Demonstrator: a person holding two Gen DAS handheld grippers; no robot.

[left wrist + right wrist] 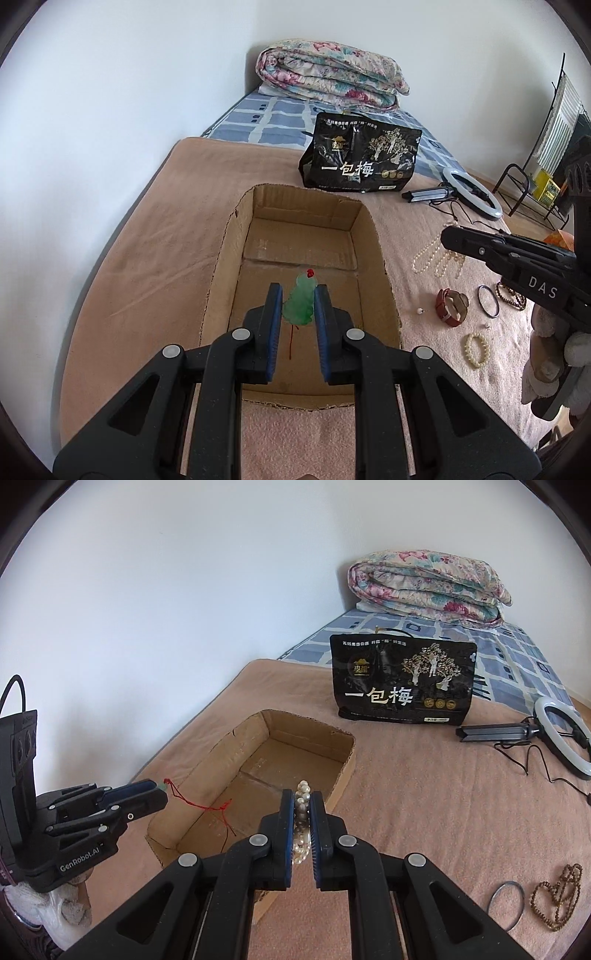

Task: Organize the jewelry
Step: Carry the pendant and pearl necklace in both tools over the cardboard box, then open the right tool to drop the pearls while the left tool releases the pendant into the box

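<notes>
My left gripper (298, 295) is closed on a green jade pendant (301, 301), which stands upright between the pads with its red bead on top and a red cord (291, 341) trailing down. It hangs directly over the open cardboard box (384, 266), above the near half of the floor, so I judge the coming move to be a simple release: the drop point lies straight below and the box's long axis runs away from me, leaving room ahead.

My right gripper (303, 797) is clamped on a bundle of pearl beads (303, 788), held over the blanket (406, 794) just beside the box's right wall, near but not yet above the opening. The left gripper is therefore the one better placed to let go first.

The right wrist view shows what the left cannot: the cord loops from the left jaws down into the box, touching or nearly touching the floor. The left view alone shows what is left on the blanket: a pearl necklace (436, 258), a watch with a red strap (451, 307), a dark bangle (488, 301), a pearl bracelet (477, 349), a strand of brown beads (511, 295).
</notes>
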